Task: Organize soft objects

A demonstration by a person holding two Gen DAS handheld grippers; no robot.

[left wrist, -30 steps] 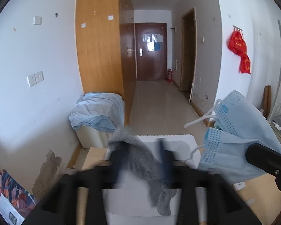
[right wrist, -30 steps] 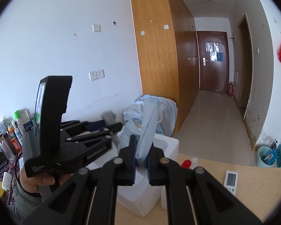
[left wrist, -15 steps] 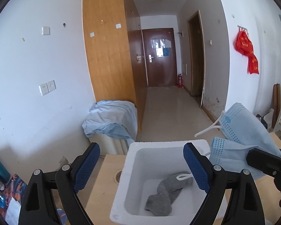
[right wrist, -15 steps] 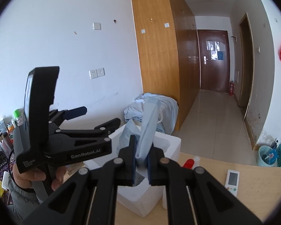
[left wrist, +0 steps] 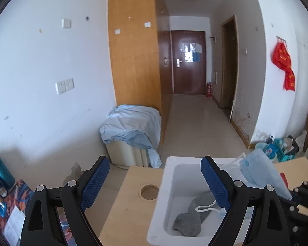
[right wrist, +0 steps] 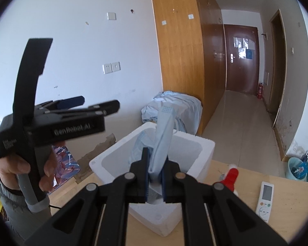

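Note:
A white foam box (left wrist: 166,186) (right wrist: 203,149) stands on the wooden table. A grey sock (left wrist: 192,217) lies crumpled on its floor, with a white ear loop across it. My left gripper (left wrist: 155,182) stands open and empty, pulled back to the left of the box; in the right wrist view the left gripper (right wrist: 98,105) is held up by a hand. My right gripper (right wrist: 155,168) is shut on light-blue face masks (right wrist: 162,131), which hang over the box's opening. In the left wrist view the masks (left wrist: 260,174) hang at the box's right rim.
A round cable hole (left wrist: 149,192) is cut in the table left of the box. A remote control (right wrist: 264,197) and a red-capped bottle (right wrist: 231,174) lie on the table to the right. A cabinet draped in blue cloth (left wrist: 133,123) stands behind, beside the corridor.
My left gripper opened and dropped the grey sock into the foam box, then drew back and to the left. The right gripper carried the masks lower, over the box.

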